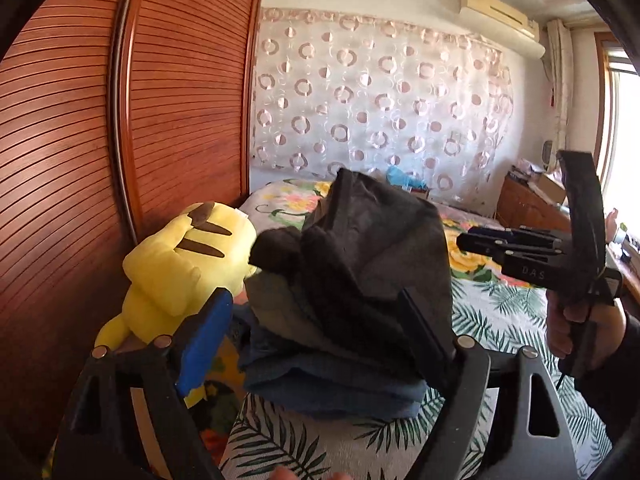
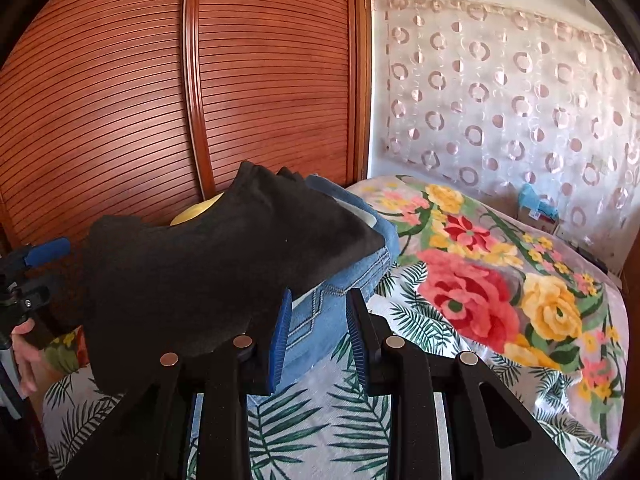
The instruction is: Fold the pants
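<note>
Dark grey pants (image 1: 360, 248) lie folded and a little rumpled on top of a stack of blue jeans (image 1: 332, 388) at the bed's left side. In the left wrist view my left gripper (image 1: 314, 300) stands wide open around the stack, its blue pad (image 1: 204, 332) clear of the cloth. In the right wrist view the dark pants (image 2: 224, 264) drape over the jeans (image 2: 344, 280). My right gripper (image 2: 319, 298) points at the stack's right end, its jaws a narrow gap apart with nothing between them. It also shows at the right edge (image 1: 466, 242), held by a hand.
A yellow plush toy (image 1: 180, 264) lies between the stack and the slatted wooden wardrobe (image 1: 80, 140). A floral blanket (image 2: 480, 280) covers the bed to the right, over a leaf-print sheet (image 2: 320, 420). A wooden dresser (image 1: 528, 204) stands at far right.
</note>
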`<state>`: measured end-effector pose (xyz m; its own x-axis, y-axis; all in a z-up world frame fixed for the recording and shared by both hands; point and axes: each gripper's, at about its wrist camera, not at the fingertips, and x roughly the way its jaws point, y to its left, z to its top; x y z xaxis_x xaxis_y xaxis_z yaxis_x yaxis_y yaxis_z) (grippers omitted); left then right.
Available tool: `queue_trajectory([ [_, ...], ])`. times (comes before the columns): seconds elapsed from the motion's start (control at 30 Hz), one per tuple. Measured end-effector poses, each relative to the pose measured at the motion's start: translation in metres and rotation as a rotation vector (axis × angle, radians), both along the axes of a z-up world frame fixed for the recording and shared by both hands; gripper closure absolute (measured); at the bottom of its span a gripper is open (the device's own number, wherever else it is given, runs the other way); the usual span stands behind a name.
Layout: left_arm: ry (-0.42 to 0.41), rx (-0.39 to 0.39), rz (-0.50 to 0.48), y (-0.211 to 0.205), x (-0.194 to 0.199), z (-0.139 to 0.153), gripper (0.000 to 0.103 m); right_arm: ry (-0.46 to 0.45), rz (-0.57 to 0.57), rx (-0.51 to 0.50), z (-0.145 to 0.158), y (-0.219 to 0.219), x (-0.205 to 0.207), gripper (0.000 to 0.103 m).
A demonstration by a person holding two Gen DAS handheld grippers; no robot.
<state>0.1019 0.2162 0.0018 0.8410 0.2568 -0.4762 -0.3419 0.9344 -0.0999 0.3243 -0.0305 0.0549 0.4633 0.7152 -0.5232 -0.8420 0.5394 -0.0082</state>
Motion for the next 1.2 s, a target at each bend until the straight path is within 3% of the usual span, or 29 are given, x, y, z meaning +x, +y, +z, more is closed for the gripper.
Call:
queue_trajectory([
  [0.17, 0.005, -0.003, -0.006, -0.004, -0.006, -0.001, 0.019, -0.001, -0.010, 0.008, 0.001, -0.003, -0.008, 0.061],
  [0.37, 0.022, -0.003, -0.041, -0.014, -0.011, 0.001, 0.019, 0.011, -0.028, 0.028, 0.001, -0.012, -0.022, 0.037],
  [0.57, 0.026, 0.024, -0.083, -0.032, -0.015, 0.005, 0.019, 0.005, -0.070, 0.035, 0.002, -0.026, -0.042, 0.023],
  [1.0, 0.052, 0.037, -0.172, -0.071, -0.017, 0.011, 0.019, -0.010, -0.171, 0.063, 0.005, -0.069, -0.103, 0.020],
  [1.2, 0.067, 0.041, -0.233, -0.090, -0.016, 0.008, 0.019, -0.005, -0.233, 0.074, 0.003, -0.091, -0.129, 0.009],
])
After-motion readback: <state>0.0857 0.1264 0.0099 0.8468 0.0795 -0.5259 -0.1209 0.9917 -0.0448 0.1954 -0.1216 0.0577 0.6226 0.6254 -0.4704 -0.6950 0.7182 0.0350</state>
